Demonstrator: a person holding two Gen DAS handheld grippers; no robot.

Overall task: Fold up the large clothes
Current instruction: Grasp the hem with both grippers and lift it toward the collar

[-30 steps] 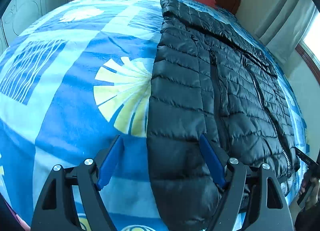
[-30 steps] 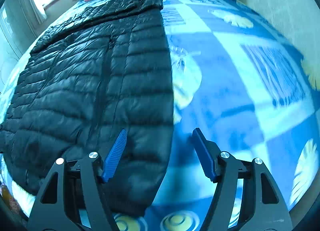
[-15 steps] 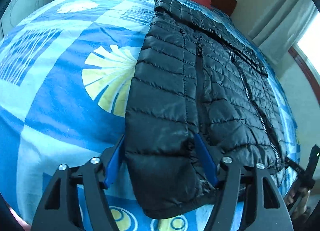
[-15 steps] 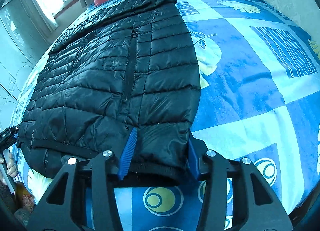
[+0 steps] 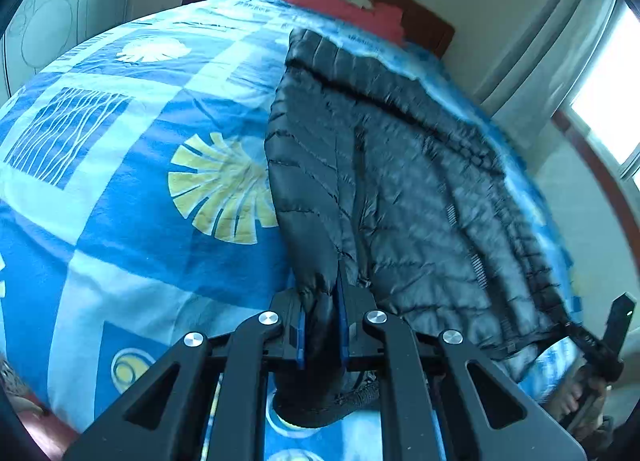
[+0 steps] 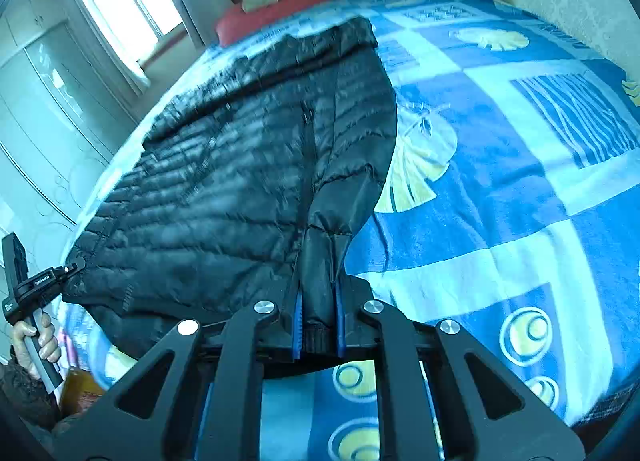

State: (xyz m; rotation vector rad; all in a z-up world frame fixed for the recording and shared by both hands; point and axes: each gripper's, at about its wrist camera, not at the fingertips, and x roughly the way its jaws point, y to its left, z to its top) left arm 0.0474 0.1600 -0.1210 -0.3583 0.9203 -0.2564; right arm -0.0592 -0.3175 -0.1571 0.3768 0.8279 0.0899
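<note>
Left gripper (image 5: 322, 325) and right gripper (image 6: 316, 317), jaws just closed, each clamp a bunched hem corner of the black quilted puffer jacket (image 5: 400, 189), which stretches ahead of both tools across the blue patterned bedspread (image 5: 120, 181).

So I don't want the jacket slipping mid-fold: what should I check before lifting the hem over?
1. Left gripper shut on the jacket hem, jaws just closed: ok.
2. Right gripper shut on the hem at the other corner, jaws just closed: ok.
3. Both layers caught in each grip: cannot tell.
4. Blanket not pinched with the fabric: ok, it lies below.
5. Collar end lying flat near the pillow: ok.
6. Hem taut between the grips: cannot tell.
</note>
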